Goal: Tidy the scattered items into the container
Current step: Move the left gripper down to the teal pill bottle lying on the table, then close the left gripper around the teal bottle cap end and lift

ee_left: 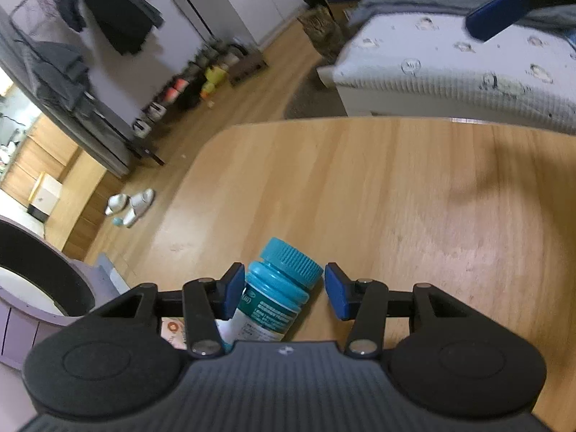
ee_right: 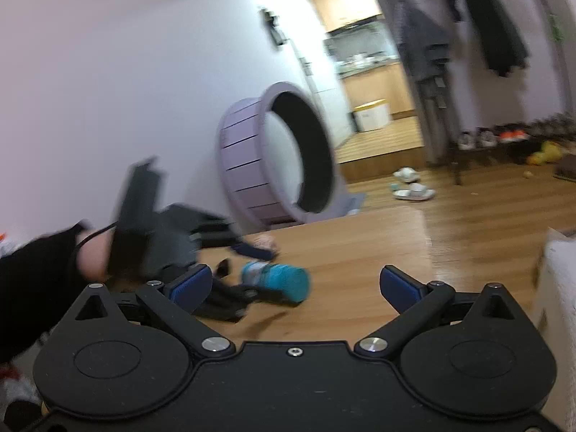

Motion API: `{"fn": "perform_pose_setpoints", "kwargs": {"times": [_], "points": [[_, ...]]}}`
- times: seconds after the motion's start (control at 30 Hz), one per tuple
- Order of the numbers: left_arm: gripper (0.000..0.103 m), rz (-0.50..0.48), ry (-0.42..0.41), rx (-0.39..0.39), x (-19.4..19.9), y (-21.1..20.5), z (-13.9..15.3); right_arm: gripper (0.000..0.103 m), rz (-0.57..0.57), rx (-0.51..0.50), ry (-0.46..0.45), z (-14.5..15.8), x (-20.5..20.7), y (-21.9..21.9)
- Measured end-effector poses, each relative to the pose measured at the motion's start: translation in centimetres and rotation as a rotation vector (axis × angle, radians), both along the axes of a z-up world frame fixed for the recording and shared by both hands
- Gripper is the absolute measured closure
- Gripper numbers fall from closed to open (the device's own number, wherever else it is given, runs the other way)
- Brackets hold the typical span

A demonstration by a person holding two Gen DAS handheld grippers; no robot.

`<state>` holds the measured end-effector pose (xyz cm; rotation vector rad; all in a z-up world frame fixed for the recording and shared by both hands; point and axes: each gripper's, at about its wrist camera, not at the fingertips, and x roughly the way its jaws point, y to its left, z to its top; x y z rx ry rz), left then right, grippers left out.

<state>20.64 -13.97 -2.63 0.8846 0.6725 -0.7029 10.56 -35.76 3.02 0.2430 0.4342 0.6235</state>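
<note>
A teal-capped pill bottle (ee_left: 279, 289) lies on its side on the wooden table (ee_left: 396, 187). My left gripper (ee_left: 284, 293) is open, its blue pads on either side of the bottle; the left pad is close against it, the right pad stands apart. In the right wrist view the same bottle (ee_right: 277, 280) lies on the table with the left gripper (ee_right: 248, 255) over it, blurred. My right gripper (ee_right: 295, 286) is open and empty, above the table to the right of the bottle. No container is in view.
A small item with an orange mark (ee_left: 172, 329) lies behind the left finger. A white bed (ee_left: 450, 68) stands beyond the table's far edge. A purple cat wheel (ee_right: 277, 154) stands on the floor past the table. Slippers (ee_left: 131, 205) lie on the floor.
</note>
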Motion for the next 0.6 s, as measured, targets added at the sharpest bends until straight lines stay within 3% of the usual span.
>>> {"fn": "perform_pose_setpoints", "kwargs": {"times": [0.23, 0.5, 0.6], "points": [[0.05, -0.006, 0.006, 0.04, 1.4, -0.6, -0.4, 0.0, 0.178, -0.013, -0.036, 0.6, -1.3, 1.0], [0.048, -0.048, -0.013, 0.145, 2.4, -1.8, -1.6, 0.0, 0.205, -0.033, -0.032, 0.8, -2.0, 1.8], [0.048, -0.05, 0.005, 0.133, 2.8, -1.9, -1.4, 0.0, 0.206, -0.032, -0.033, 0.9, -2.6, 1.9]]}}
